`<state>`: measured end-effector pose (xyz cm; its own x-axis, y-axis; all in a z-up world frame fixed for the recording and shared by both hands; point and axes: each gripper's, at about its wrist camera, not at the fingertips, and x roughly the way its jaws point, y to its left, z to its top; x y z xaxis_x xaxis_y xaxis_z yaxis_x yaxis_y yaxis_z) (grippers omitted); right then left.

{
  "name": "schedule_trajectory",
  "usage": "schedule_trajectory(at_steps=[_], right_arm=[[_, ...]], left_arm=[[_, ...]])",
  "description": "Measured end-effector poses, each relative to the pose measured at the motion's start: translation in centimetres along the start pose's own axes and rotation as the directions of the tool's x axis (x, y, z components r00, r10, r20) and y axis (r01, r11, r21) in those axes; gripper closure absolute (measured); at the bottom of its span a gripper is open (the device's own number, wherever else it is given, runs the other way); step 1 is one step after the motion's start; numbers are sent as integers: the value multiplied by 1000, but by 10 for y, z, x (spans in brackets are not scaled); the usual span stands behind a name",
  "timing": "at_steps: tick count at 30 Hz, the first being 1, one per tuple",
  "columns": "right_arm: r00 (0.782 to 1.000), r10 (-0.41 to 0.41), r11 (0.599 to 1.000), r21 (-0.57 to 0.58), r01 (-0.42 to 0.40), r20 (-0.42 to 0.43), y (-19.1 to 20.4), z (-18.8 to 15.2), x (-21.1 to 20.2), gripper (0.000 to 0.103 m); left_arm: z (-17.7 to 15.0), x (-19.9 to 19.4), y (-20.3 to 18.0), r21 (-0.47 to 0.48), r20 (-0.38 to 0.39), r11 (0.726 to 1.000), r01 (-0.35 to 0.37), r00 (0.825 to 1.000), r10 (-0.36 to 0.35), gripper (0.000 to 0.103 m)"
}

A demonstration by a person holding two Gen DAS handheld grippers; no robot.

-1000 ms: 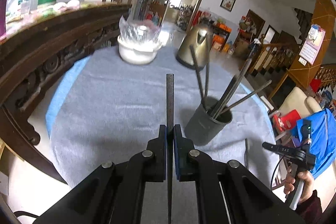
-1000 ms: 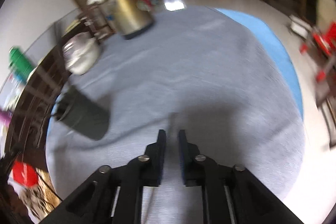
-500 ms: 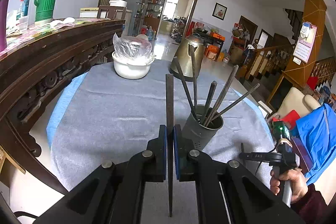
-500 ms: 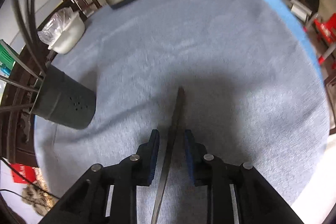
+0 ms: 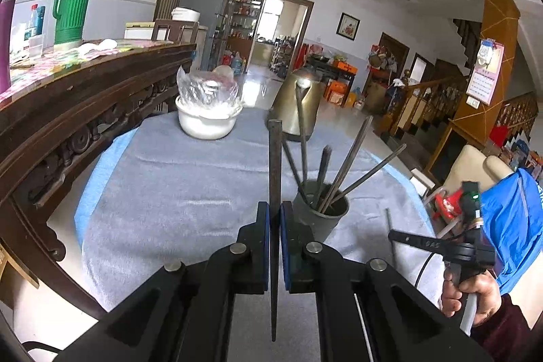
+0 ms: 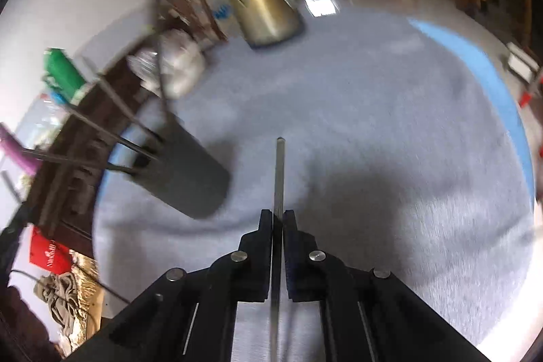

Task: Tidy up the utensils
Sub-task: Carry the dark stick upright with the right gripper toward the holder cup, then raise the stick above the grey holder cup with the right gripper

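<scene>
My left gripper (image 5: 275, 209) is shut on a dark chopstick (image 5: 275, 158) that points forward above the table. Just to its right stands a dark grey utensil holder (image 5: 320, 219) with several chopsticks leaning in it. My right gripper (image 6: 278, 216) is shut on a thin metal chopstick (image 6: 279, 172) and holds it over the grey cloth; it also shows in the left wrist view (image 5: 398, 234) at the right, held by a hand. The holder (image 6: 183, 178) lies left of the right gripper.
A round table with a grey cloth (image 5: 176, 185) over blue carries a white bowl with a plastic bag (image 5: 207, 117) and a brass kettle (image 5: 298, 100) at the far side. A carved dark wooden sideboard (image 5: 68, 111) runs along the left with a green thermos (image 5: 71, 9).
My right gripper has shut on the metal chopstick that lay on the cloth and lifted it. My left gripper has kept its chopstick and drawn back a little from the holder.
</scene>
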<state>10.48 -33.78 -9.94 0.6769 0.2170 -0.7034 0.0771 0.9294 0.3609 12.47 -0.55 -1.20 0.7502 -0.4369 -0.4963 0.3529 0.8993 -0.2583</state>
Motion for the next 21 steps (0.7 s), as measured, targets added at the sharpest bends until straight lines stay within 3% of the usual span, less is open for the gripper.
schedule_trajectory(at_steps=[3, 5, 7, 12, 15, 21], right_arm=[[992, 58, 996, -77, -50, 110, 22, 6, -25, 96], [992, 24, 991, -132, -8, 124, 34, 8, -26, 96], [996, -30, 987, -154, 43, 86, 38, 8, -19, 96], [994, 1, 998, -59, -8, -110, 23, 2, 15, 92], [982, -36, 996, -92, 19, -186, 30, -10, 39, 83], [945, -120, 989, -119, 87, -304, 29, -28, 72, 81]], left_arm=[[6, -7, -6, 12, 24, 1000, 17, 1000, -17, 97], [10, -10, -10, 24, 36, 999, 23, 999, -24, 97], [12, -12, -13, 29, 46, 999, 26, 999, -27, 97], [9, -10, -13, 26, 35, 999, 26, 999, -27, 97], [7, -7, -12, 13, 21, 1000, 26, 999, -27, 97], [6, -6, -11, 21, 20, 1000, 22, 1000, -22, 97]])
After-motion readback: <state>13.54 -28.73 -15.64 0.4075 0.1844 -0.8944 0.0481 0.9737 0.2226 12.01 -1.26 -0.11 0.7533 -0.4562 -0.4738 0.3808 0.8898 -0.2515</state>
